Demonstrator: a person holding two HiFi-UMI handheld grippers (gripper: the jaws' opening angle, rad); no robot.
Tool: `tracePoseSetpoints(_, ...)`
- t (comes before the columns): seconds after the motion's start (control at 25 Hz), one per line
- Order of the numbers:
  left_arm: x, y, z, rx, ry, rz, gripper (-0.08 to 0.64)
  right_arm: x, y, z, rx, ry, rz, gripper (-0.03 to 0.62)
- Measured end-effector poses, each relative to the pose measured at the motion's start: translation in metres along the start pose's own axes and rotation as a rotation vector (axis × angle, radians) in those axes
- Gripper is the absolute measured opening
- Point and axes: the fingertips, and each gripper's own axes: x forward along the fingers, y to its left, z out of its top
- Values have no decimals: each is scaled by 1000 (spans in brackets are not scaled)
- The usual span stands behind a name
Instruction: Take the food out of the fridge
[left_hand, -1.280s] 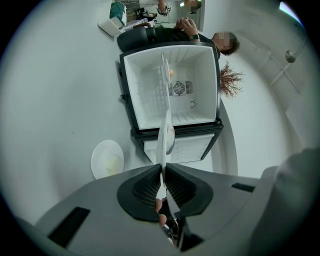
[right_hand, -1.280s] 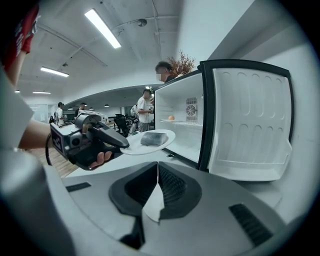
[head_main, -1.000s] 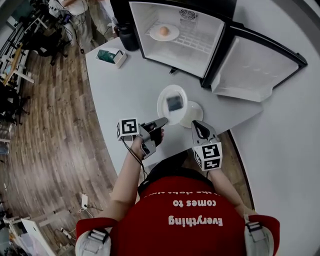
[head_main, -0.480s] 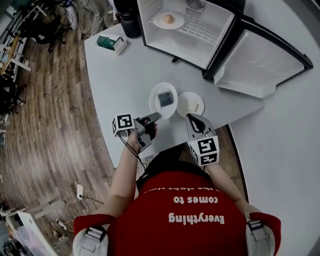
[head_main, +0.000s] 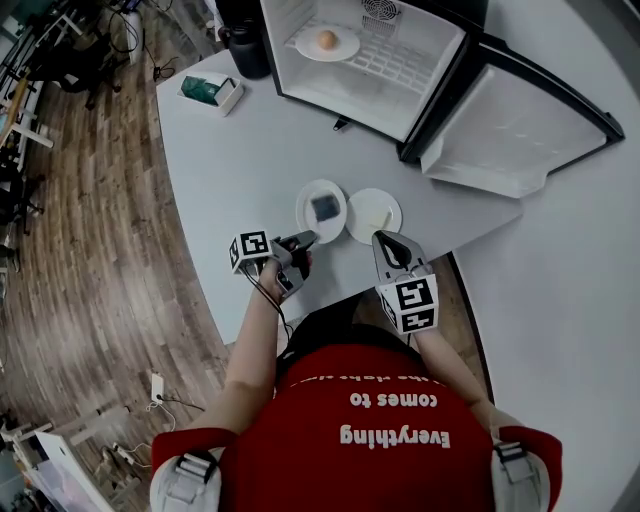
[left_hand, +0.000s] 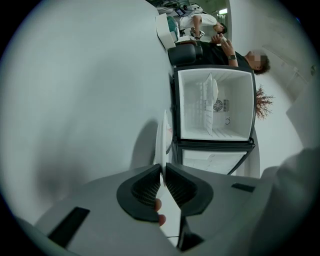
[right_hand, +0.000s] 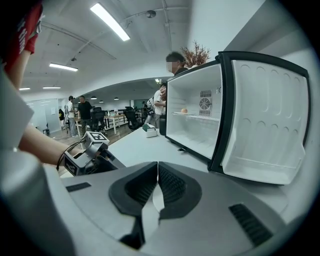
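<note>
I see three plates: far plate (head_main: 345, 46) in the fridge (head_main: 400, 95), left plate (head_main: 306, 212) and right plate (head_main: 362, 208) on the table (head_main: 250, 150). Left tool (head_main: 308, 239) nips the left plate's rim, jaws just easing open; right tool (head_main: 385, 240) closed, empty.

Red shirt (head_main: 330, 470); white lettering (head_main: 392, 440)

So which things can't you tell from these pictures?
- Dark food on the left plate: head view, too small and blurry to name.
- Pale piece on the right plate: head view, too small.
- Round food in the fridge: head view, too small; egg or fruit unclear.
</note>
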Motion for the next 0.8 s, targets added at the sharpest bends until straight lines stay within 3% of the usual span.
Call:
tracePoseSetpoints(0.36,7,15,12,-24,14,45,37,9,-8,1,3,8,-1,15)
tracePoseSetpoints(0.6,10,23,13,-83,7,54,34,15,-4,3,7,6,7,15)
tracePoseSetpoints(0.8,9,27,14,-77,15,107,31,19,-4,1,6,14,7,15)
